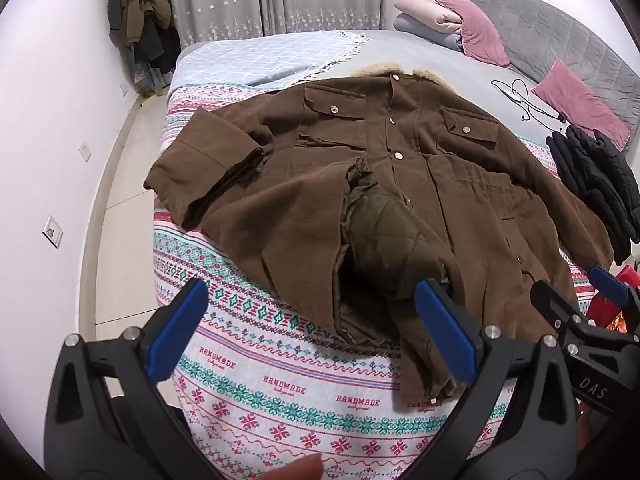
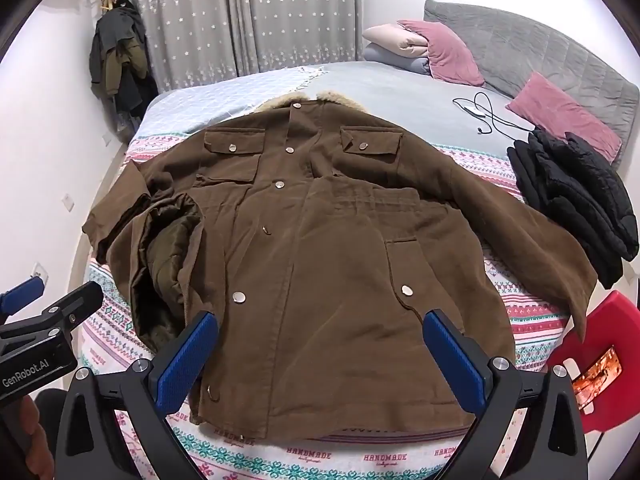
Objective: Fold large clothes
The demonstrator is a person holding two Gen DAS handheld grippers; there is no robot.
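Lying front-up on the bed's patterned blanket [image 2: 532, 316], the brown coat [image 2: 328, 240] spread from the near edge toward the middle, its pale fur collar [image 2: 292, 101] pointing at the far side. The shell looked like a matte, soft-napped cloth with round metal snaps, two flapped chest pockets and a gathered waist. At the coat's left front the panel was turned back, baring a dark olive quilted lining [image 1: 380, 236] with a dull sheen. The left sleeve [image 1: 208, 172] was folded in across the body; the right sleeve ran out toward the bed's right edge.

The left gripper [image 1: 308, 328] hung over the near edge, its blue ribbed pads wide apart and holding nothing, one pad over the blanket, the other just beside the coat's lower left hem. The right gripper [image 2: 320, 354] likewise stood spread and empty above the hem, a pad on either side of the lower front.

A folded black quilted garment [image 2: 576, 204] sat by the right edge, touching the sleeve's cloth or just beside it; which one could not be told. Pink cushions [image 2: 564, 116] leaned on the grey padded headboard [image 2: 540, 52], and a thin black cable [image 2: 488, 116] lay on the grey sheet. A red object [image 2: 600, 360] at the near right corner was cut off by the frame. Dark clothes [image 2: 116, 64] hung in the far corner by the star-printed curtain [image 2: 248, 20], too bunched to sort out.
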